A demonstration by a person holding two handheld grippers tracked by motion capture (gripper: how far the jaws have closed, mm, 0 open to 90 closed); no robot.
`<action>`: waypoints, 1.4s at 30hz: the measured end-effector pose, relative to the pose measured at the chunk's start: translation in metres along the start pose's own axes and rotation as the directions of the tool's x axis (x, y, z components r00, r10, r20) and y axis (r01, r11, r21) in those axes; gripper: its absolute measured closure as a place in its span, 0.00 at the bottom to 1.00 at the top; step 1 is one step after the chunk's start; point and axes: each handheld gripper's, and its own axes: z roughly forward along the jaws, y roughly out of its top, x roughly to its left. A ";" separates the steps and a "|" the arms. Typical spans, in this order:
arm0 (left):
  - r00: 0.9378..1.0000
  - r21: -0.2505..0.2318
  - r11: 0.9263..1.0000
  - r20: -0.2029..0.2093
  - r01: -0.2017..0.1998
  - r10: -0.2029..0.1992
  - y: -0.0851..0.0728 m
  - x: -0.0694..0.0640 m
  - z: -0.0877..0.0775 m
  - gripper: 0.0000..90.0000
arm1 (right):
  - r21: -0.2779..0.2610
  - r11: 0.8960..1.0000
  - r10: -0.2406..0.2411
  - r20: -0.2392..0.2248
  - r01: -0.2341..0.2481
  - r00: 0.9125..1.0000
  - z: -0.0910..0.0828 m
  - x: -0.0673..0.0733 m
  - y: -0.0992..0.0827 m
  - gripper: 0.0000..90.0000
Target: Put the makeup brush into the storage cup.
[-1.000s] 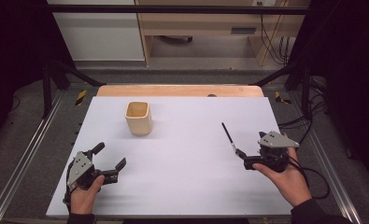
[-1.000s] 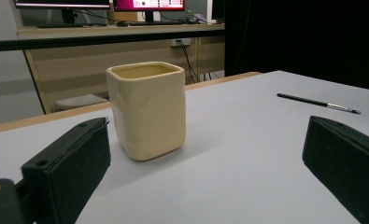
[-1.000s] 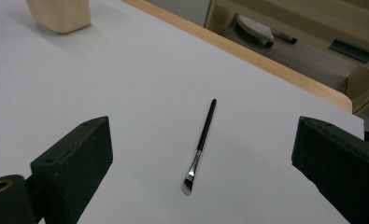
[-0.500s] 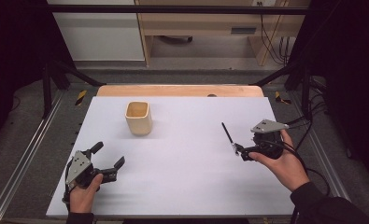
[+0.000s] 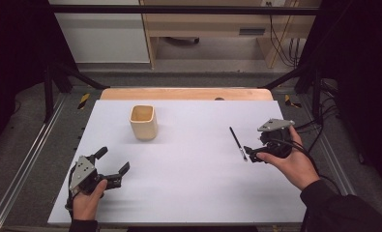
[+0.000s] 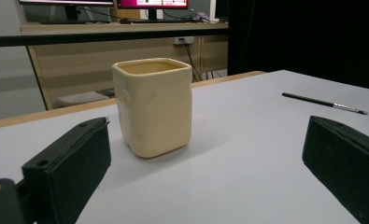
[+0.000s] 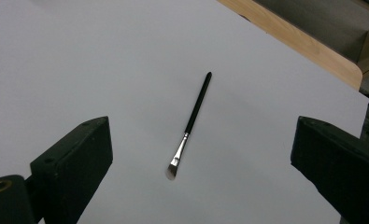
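- The left gripper (image 5: 112,166) is sitting nearest, at the front left of the white table (image 5: 193,193), held in a hand (image 5: 86,202) that is coming in from the bottom edge; its jaws are standing wide apart and gripping nothing
- In the left gripper view those jaws are framing the cup (image 6: 152,106) ahead, with bare table between the cup and both jaws
- The right gripper (image 5: 250,153) is hovering at the right side of the table, a little farther back, in the other hand (image 5: 290,162); its jaws are also spread wide and are holding nothing
- The brush (image 5: 238,143) is lying flat on the table just left of the right gripper, its pale bristle end pointing toward the near edge and close to the jaw tips; whether they are touching I cannot tell from above
- In the right gripper view the brush (image 7: 190,124) is lying between the two open jaws, clear of both, handle running away toward the far edge
- The cup (image 5: 143,122) is standing upright farther back, left of centre, well apart from the brush
- A wooden edge (image 5: 186,94) is running along the far side of the table
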 end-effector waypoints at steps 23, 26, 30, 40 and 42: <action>1.000 0.003 1.000 0.006 -0.013 0.013 0.001 -0.002 -0.001 0.01 | 0.093 0.996 0.010 -0.002 -0.009 1.000 0.028 -0.004 0.003 0.07; 1.000 0.001 1.000 0.007 -0.013 0.013 0.001 -0.002 -0.001 0.01 | 0.102 0.995 0.020 -0.004 -0.020 1.000 0.031 -0.004 0.002 0.07; 1.000 0.000 1.000 0.009 -0.012 0.012 0.001 -0.002 -0.001 0.01 | 0.121 0.993 0.020 -0.002 -0.019 1.000 0.036 -0.005 0.002 0.09; 1.000 0.009 1.000 0.006 -0.021 0.021 0.001 -0.001 0.000 0.01 | 0.146 0.989 0.026 -0.005 -0.025 1.000 0.047 -0.005 0.005 0.10; 1.000 0.015 0.999 0.008 -0.030 0.029 0.000 -0.001 0.001 0.01 | 0.157 0.987 0.032 -0.016 -0.029 0.999 0.053 -0.007 0.004 0.09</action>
